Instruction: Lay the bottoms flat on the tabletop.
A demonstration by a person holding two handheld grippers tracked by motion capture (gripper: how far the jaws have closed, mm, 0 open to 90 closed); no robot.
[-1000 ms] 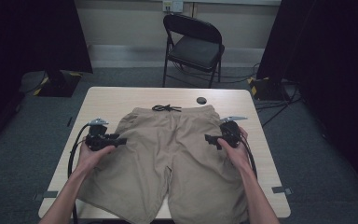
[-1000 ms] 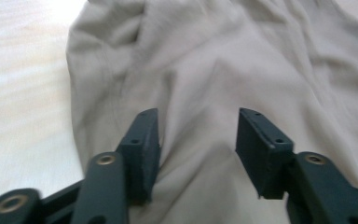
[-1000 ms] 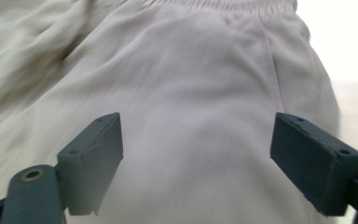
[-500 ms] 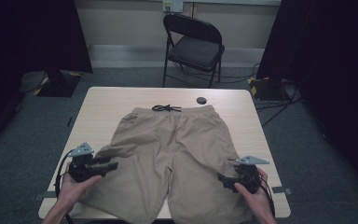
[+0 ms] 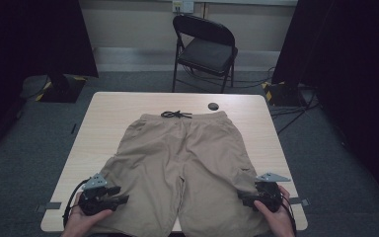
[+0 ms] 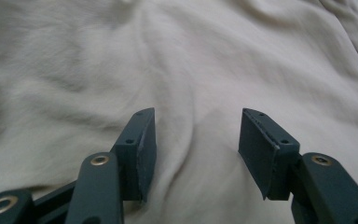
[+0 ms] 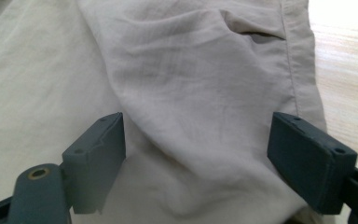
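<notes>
shorts (image 5: 187, 158): plain khaki tan, black drawstring (image 5: 176, 114) | table (image 5: 118, 108): pale wood grain | grippers, left (image 5: 121, 196) and right (image 5: 243, 196): black, grey top plates | chair (image 5: 205, 49): black | floor (image 5: 24, 158): grey carpet | disc (image 5: 213, 106): black

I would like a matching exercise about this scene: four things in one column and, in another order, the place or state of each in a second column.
Things:
1. shorts
2. black drawstring
3. folding chair
4. left gripper

Places or states:
A. on the floor beyond the far edge of the table
B. spread flat, waistband toward the far edge
C. open, at the hem of the leg on the left of the high view
D. tied in a bow at the waistband

Pairs: 1-B, 2-D, 3-A, 4-C
</notes>
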